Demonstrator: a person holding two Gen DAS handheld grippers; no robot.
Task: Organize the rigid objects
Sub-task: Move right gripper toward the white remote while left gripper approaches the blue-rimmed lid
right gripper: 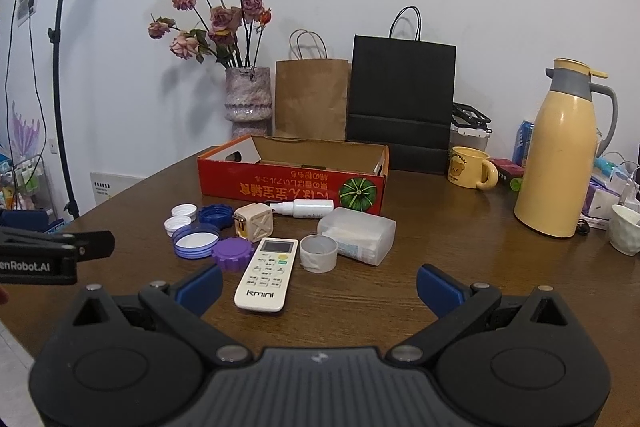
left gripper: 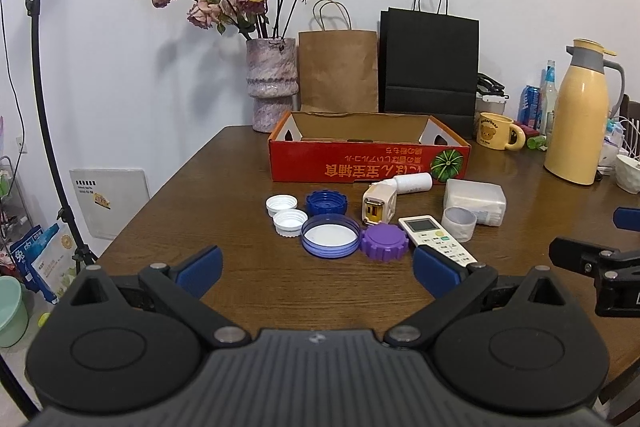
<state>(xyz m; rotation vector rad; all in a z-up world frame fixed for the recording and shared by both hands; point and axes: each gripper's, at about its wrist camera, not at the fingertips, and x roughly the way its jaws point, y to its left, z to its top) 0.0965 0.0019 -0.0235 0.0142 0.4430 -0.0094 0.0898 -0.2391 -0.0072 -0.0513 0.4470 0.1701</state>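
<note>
Both claws are wide apart and hold nothing: the left gripper [left gripper: 318,269] and the right gripper [right gripper: 319,285]. Just past them lies the white remote [right gripper: 267,273] (flat, long). Pinch it across its thin sides, lift it straight, then carry it to the red box [right gripper: 294,183] behind.

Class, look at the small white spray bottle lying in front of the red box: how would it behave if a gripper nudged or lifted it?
The white spray bottle lies on its side, so its round body would probably roll if nudged. It looks like smooth plastic, perhaps slippery between the pads. Being small, it is likely light.
</note>
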